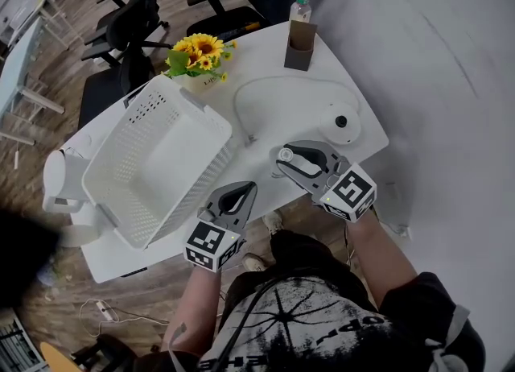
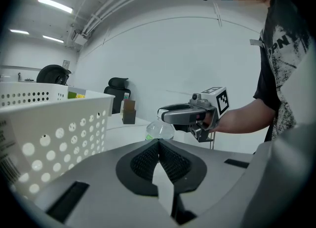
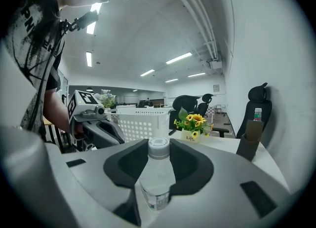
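Your right hand-held gripper (image 1: 291, 155), mid-frame in the head view, clamps the clear plastic white-capped water bottle (image 3: 157, 172) near its top at the lower edge of the white surface (image 1: 257, 56), where its smooth wall may slip free and fall, while your left hand-held gripper (image 1: 244, 192) is closed and empty.

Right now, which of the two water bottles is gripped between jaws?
The clear plastic white-capped bottle, clamped in the right gripper's jaws. The other, green-labelled bottle stands free by the brown holder at the far end.
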A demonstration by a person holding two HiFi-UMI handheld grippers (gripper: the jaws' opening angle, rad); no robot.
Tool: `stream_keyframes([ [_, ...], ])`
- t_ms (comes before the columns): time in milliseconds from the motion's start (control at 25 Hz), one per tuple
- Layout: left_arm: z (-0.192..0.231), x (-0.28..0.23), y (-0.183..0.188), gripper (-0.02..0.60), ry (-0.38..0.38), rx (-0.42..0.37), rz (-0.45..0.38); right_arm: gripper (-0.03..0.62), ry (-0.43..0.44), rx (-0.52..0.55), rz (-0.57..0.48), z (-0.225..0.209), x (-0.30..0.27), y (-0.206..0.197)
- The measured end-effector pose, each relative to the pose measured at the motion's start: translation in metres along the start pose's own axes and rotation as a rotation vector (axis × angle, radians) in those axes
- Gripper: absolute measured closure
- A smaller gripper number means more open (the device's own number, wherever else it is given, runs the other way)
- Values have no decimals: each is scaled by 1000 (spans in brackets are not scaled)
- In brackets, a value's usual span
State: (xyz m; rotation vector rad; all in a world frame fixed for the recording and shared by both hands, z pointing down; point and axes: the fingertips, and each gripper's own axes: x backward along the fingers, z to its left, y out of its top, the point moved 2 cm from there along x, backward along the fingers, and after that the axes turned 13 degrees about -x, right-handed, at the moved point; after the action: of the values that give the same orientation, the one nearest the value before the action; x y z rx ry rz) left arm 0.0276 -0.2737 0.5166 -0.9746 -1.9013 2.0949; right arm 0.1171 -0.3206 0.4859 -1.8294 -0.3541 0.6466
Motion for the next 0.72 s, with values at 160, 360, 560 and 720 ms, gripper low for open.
stream_keyframes([
  [160, -3, -2, 0, 574, -9, -6, 1, 448, -4, -2, -11, 0, 1, -1],
  [360, -6, -2, 3, 574, -16, -12, 1, 448, -24, 4, -14, 1, 2, -1],
  [560, -7, 0, 7, 574, -18, -24, -2, 448, -52, -13, -14, 0, 2, -2],
  [720, -9, 6, 10, 574, -12, -31, -9, 448, -67, -29, 10, 1, 2, -2],
])
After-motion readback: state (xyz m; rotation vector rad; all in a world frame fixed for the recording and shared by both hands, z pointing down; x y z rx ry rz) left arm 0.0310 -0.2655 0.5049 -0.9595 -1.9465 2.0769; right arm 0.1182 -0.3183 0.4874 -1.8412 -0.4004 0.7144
